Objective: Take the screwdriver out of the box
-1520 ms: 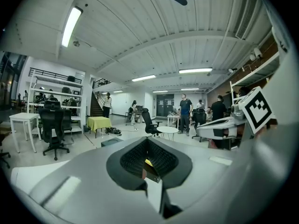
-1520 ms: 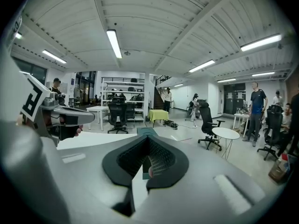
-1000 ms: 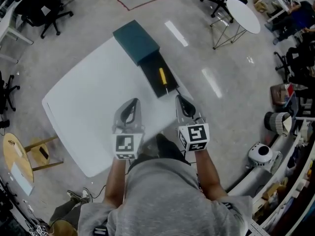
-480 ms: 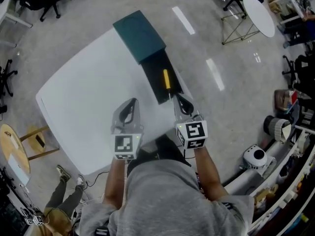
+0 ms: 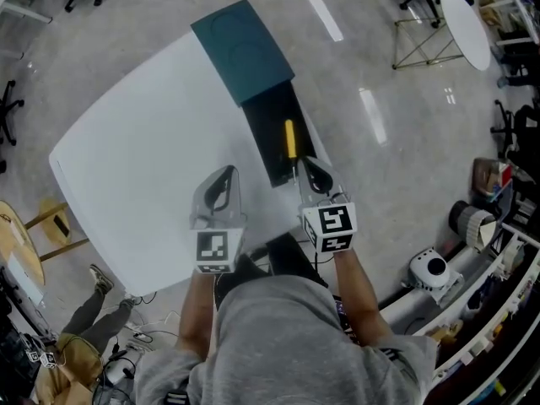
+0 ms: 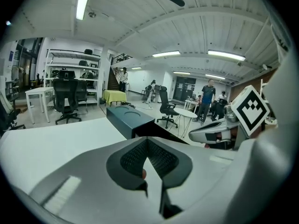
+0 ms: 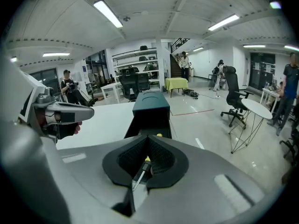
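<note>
We see a white table [image 5: 126,167] standing askew on the grey floor [image 5: 405,142]. On its far right part sits a dark teal box [image 5: 245,45] with its black drawer [image 5: 268,142] pulled out toward us. The screwdriver [image 5: 289,137] lies lengthwise in that open drawer, yellow handle far and metal shaft pointing near. Our right gripper [image 5: 305,167] hovers at the drawer's near end, just beside the shaft's tip, its fingers pressed together with nothing between them. Our left gripper [image 5: 226,172] hangs over bare table left of the drawer, apart from the screwdriver, its fingers likewise closed on nothing.
</note>
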### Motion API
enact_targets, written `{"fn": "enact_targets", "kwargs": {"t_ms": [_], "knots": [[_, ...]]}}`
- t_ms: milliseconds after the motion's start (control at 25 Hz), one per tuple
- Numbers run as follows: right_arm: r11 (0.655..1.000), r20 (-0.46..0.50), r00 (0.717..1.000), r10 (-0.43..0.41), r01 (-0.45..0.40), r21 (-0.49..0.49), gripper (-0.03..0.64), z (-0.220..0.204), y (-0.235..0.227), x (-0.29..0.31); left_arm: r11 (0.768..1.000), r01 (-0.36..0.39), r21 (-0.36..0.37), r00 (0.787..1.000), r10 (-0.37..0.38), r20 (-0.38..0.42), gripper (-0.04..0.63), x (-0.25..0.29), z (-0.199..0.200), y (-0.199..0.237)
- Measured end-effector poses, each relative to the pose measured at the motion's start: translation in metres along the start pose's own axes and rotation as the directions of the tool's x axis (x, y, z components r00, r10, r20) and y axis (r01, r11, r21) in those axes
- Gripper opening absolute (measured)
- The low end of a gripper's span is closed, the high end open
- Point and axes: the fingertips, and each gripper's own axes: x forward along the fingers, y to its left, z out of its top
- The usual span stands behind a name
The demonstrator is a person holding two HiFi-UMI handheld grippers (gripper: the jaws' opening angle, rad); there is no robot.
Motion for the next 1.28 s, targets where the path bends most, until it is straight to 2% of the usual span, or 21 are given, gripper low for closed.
{"fn": "enact_targets", "kwargs": {"t_ms": [360, 760, 1080, 1280], "knots": [[1.000, -0.086, 0.996, 0.012, -0.010, 0.023, 0.005, -0.013, -0.005, 0.027, 0.999, -0.002, -0.038, 0.999, 0.000, -0.048, 0.012, 0.022, -0.033, 0.010], [1.000, -0.234, 0.972, 0.017, -0.014, 0.012, 0.007, -0.033, -0.006, 0.048, 0.999, 0.017, -0.049, 0.997, -0.020, -0.072, 0.012, 0.033, -0.044, 0.008], [1.000, -0.335, 0.942, 0.024, -0.027, -0.006, 0.109, -0.040, -0.001, 0.053, 0.998, 0.031, -0.050, 0.997, -0.035, -0.074, 0.012, 0.033, -0.043, 0.002], [1.000, -0.413, 0.911, 0.010, -0.017, -0.013, 0.110, -0.046, -0.004, 0.057, 0.998, 0.028, -0.055, 0.997, -0.032, -0.072, 0.012, 0.033, -0.040, 0.001]]}}
